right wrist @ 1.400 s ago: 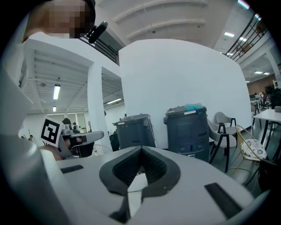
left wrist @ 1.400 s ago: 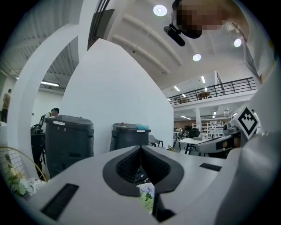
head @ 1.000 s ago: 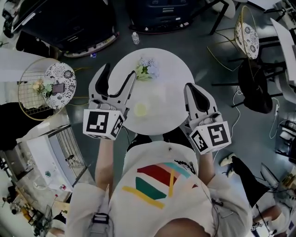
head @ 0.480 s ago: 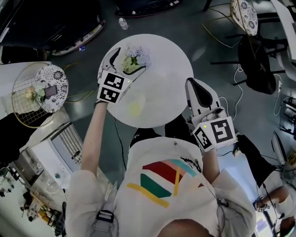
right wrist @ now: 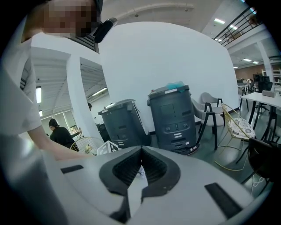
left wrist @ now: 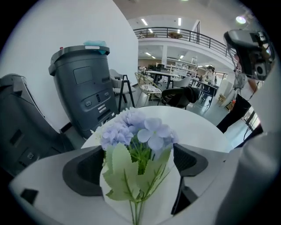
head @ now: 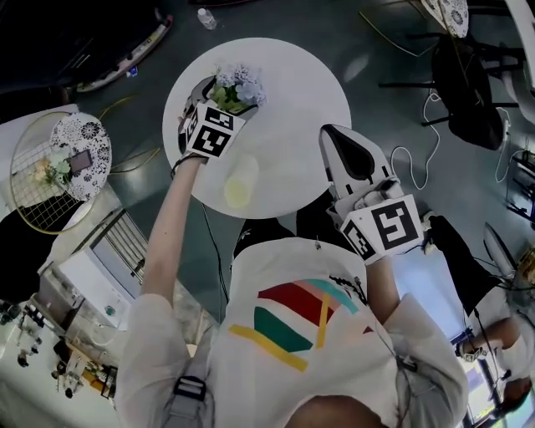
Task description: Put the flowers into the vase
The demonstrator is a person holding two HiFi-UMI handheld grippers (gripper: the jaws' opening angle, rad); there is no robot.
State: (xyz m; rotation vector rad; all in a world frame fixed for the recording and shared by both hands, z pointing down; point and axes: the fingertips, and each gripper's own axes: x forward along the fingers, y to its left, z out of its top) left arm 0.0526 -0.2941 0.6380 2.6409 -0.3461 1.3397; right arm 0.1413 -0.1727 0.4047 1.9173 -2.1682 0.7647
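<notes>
A bunch of pale blue flowers (head: 236, 84) with green leaves lies at the far left of the round white table (head: 292, 92). My left gripper (head: 224, 99) is down over it, open. In the left gripper view the flowers (left wrist: 139, 140) and their stems sit between the two dark pads (left wrist: 83, 169), which stand apart from them. These jaws have just been opening. A pale yellowish vase (head: 239, 182) stands near the table's front edge. My right gripper (head: 341, 142) hangs over the table's right front rim. Its jaws meet in the right gripper view (right wrist: 141, 149), holding nothing.
A gold wire chair with a patterned cushion (head: 71, 150) stands left of the table. A water bottle (head: 206, 17) lies on the floor beyond it. A dark chair (head: 468, 84) and a white cable (head: 411, 159) are at the right. Grey bins (left wrist: 83, 88) stand behind the table.
My left gripper has gone forward and down from the near table edge to the flowers, which now sit between its jaws. The right gripper has sunk a little.
</notes>
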